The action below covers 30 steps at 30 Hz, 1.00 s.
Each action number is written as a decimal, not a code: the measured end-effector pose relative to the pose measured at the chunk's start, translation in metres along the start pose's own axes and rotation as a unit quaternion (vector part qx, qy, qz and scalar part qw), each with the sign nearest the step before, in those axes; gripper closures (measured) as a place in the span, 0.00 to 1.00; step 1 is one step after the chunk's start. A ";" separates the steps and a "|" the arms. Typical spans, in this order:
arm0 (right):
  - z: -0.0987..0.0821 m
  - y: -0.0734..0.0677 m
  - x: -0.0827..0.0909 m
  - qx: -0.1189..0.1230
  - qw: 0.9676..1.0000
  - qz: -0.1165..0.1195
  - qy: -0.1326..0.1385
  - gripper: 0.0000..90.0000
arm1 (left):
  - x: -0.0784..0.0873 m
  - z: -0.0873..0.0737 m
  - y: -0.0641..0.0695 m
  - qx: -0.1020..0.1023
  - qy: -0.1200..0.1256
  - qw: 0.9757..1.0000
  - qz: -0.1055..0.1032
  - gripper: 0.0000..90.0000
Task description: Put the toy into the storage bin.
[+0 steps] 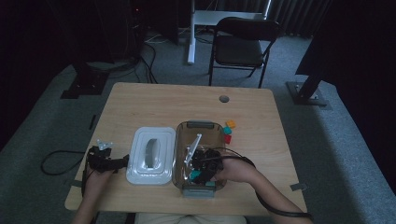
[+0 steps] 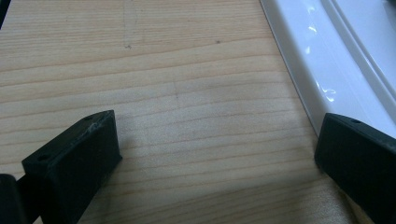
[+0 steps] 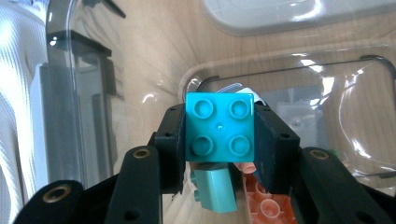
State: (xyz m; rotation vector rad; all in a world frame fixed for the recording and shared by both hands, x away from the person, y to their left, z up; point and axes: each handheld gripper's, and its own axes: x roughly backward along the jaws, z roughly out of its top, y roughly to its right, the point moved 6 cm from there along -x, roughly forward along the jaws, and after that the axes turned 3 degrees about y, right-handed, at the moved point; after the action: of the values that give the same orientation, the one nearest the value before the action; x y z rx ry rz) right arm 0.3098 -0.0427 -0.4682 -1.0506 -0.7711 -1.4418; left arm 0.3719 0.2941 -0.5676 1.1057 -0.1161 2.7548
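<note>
A teal four-stud building brick (image 3: 220, 126) sits at the centre of the right gripper view, studs facing the camera, pinched by its two side faces. It hangs inside a clear smoky plastic container (image 1: 183, 140), which lies lower centre in the high view. Beneath the brick, at the bottom of the frame, lie a pale green brick (image 3: 215, 186) and an orange one (image 3: 264, 204).

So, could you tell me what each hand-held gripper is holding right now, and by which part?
The right hand-held gripper clamps a teal four-stud brick by two opposite sides. The left hand-held gripper holds nothing.
</note>
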 end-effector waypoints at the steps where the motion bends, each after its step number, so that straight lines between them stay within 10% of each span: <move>1: 0.000 0.000 -0.001 0.000 1.000 0.001 -0.001 0.65 | 0.000 0.000 0.000 0.000 0.000 1.000 0.000 0.01; 17: -0.002 -0.003 0.002 0.001 1.000 0.011 -0.004 0.59 | 0.000 0.000 0.000 -0.001 0.000 1.000 -0.001 0.01; 30: -0.015 0.009 0.049 -0.036 0.997 -0.030 0.059 0.56 | 0.000 0.000 0.000 -0.001 0.000 1.000 -0.001 0.01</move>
State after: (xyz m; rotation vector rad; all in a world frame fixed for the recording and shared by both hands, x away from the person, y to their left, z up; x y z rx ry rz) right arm 0.3174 -0.0772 -0.4304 -0.9939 -0.6757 -1.5773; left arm 0.3719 0.2941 -0.5677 1.1050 -0.1170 2.7533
